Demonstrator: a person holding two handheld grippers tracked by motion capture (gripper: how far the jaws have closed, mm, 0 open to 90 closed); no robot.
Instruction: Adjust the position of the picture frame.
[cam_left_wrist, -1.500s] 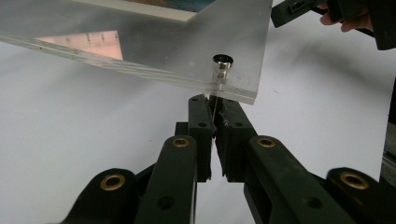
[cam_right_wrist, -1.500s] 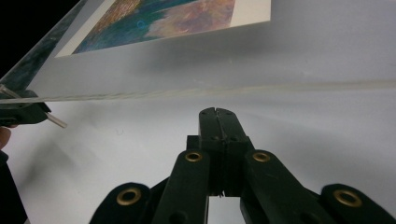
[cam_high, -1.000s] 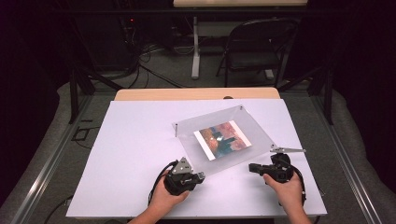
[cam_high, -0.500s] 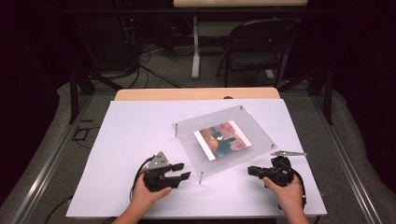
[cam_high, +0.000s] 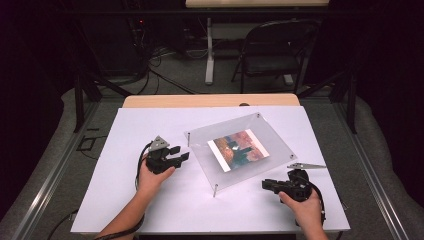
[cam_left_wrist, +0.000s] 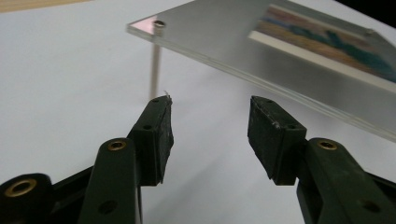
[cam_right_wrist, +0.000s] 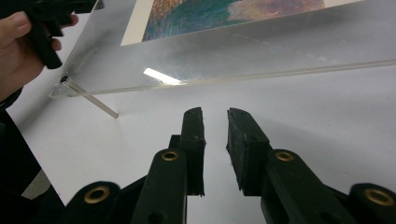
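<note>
Clear acrylic frame (cam_high: 240, 150) with a colourful print (cam_high: 238, 150) stands on thin legs mid-table (cam_high: 150, 210), toward the right edge. The left gripper (cam_high: 181, 156), jaws wide apart, points at its left side. The right gripper (cam_high: 266, 184), jaws slightly parted and empty, sits near the front edge.

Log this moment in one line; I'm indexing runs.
left hand-held gripper: open, beside acrylic frame | right hand-held gripper: open, near frame's front edge | nothing held
</note>
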